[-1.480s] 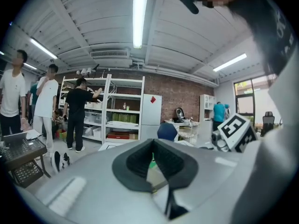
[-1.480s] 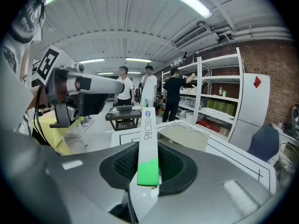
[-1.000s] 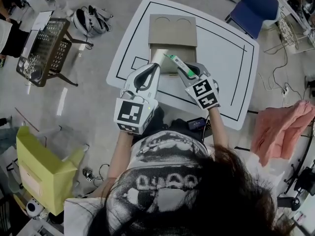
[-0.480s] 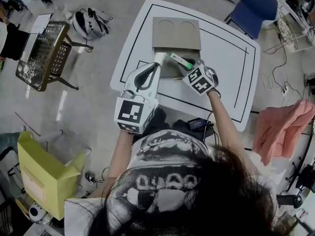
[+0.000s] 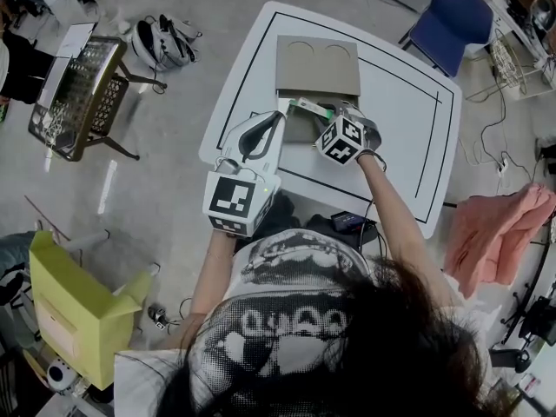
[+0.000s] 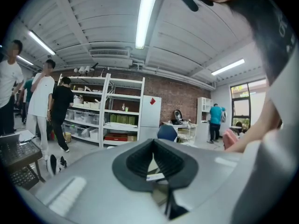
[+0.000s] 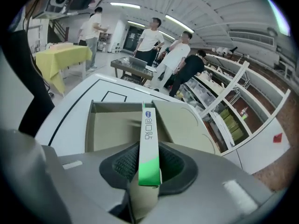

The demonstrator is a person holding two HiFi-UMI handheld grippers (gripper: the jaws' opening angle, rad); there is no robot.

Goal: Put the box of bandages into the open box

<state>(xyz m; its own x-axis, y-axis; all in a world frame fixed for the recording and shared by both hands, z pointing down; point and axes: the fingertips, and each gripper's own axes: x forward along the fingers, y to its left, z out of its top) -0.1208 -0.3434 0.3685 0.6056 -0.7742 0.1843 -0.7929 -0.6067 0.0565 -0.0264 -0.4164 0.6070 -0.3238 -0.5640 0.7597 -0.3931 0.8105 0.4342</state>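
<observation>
Edgewise over the open box [image 7: 110, 127], box of bandages [image 7: 148, 141] in right claw [image 7: 149, 166]

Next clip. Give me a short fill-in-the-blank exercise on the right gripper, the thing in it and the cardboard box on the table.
1. The right gripper has its fingers ___ on the box of bandages.
2. The end of the box of bandages nearest the fingers is coloured ___.
3. The open box stands on a ___ table.

Missing words: shut; green; white.
</observation>
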